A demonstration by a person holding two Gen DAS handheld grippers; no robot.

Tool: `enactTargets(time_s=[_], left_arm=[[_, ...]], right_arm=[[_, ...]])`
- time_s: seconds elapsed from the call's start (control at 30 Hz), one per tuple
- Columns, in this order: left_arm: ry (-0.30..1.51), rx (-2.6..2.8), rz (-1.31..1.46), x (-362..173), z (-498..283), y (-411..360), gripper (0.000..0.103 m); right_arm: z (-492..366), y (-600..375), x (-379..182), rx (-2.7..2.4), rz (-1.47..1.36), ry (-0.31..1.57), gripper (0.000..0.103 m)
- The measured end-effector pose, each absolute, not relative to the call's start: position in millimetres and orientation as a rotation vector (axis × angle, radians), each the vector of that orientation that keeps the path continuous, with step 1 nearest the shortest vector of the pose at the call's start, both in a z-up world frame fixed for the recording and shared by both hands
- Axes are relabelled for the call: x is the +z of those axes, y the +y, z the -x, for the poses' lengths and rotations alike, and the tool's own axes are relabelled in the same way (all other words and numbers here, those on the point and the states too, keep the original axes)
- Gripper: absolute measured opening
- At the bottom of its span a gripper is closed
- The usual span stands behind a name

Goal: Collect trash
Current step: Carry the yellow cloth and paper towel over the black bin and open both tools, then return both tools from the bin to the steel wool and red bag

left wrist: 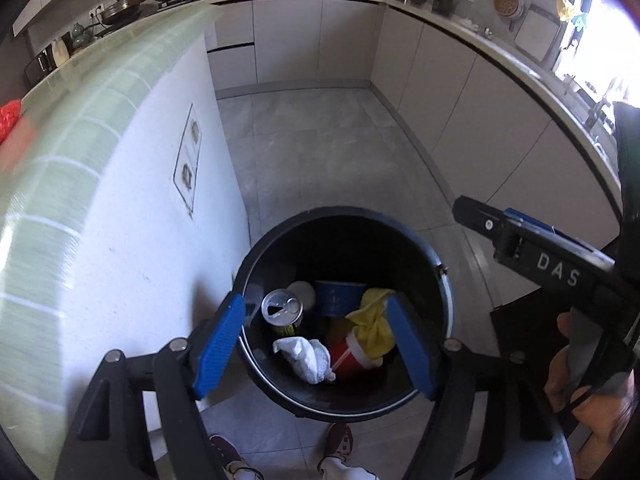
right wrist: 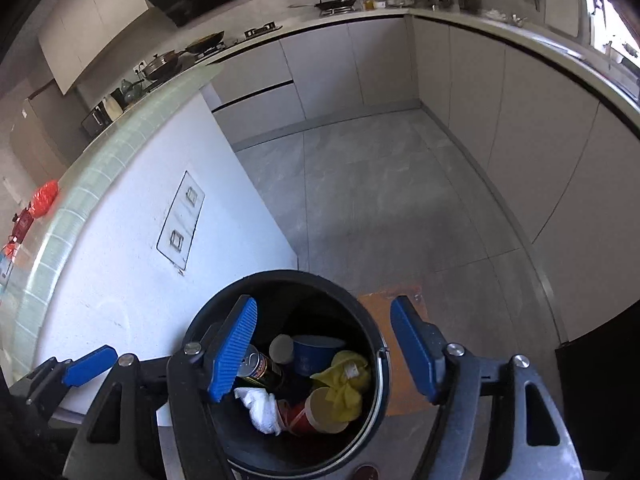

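Both pairs of blue jaws, on the left gripper (left wrist: 316,346) and the right gripper (right wrist: 334,350), stand apart and hold nothing above the black bin (left wrist: 256,256) at the lower centre of each frame. Inside lie a can (left wrist: 282,312), white tissue (left wrist: 306,358), red cup (left wrist: 352,356) and yellow cloth (left wrist: 372,322). Check everything has dropped below the rim, then lift both grippers straight up, clear of it, before fetching more.

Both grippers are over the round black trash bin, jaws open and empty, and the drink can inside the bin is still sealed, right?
Not quite: the drink can is opened, its pull-tab hole visible in the left wrist view. The rest holds: both the left gripper and right gripper hang over the round black trash bin, jaws open and empty.
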State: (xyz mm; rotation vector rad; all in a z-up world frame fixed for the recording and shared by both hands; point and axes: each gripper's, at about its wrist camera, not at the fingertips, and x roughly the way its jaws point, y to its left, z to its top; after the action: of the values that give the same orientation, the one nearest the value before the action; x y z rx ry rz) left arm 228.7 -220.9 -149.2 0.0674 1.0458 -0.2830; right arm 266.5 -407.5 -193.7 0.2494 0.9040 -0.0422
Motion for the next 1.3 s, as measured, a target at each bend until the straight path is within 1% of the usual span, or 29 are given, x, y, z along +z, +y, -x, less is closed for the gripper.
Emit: enactTargets(time_s=[0.37,0.53,0.63,0.83,1.3], left_arm=[[0.986,-0.353,-0.055,-82,-224,-204,0.075],[0.945,-0.383,-0.060,-43,-215,-177,0.075],[0.926,-0.392,-0.057,-29,-210,-156,0.075],[0.891,-0.406,-0.055,-17,-207,-107,0.075],[0.871,-0.354,-0.008,-10,-217,21,0.075]], right_arm=[[-246,-394,-146,-0.071,-0.290,0.924,0.071],[-228,-370,-125,-0.087,-0.317,0.926,0.071],[-221,-351,-116,-0.091,-0.340,0.923,0.071],[-211,-308,-88,-0.138,-0.361,0.859,0.072],[-210,-183,-66,-0.144,-0.358,0.810,0.072]])
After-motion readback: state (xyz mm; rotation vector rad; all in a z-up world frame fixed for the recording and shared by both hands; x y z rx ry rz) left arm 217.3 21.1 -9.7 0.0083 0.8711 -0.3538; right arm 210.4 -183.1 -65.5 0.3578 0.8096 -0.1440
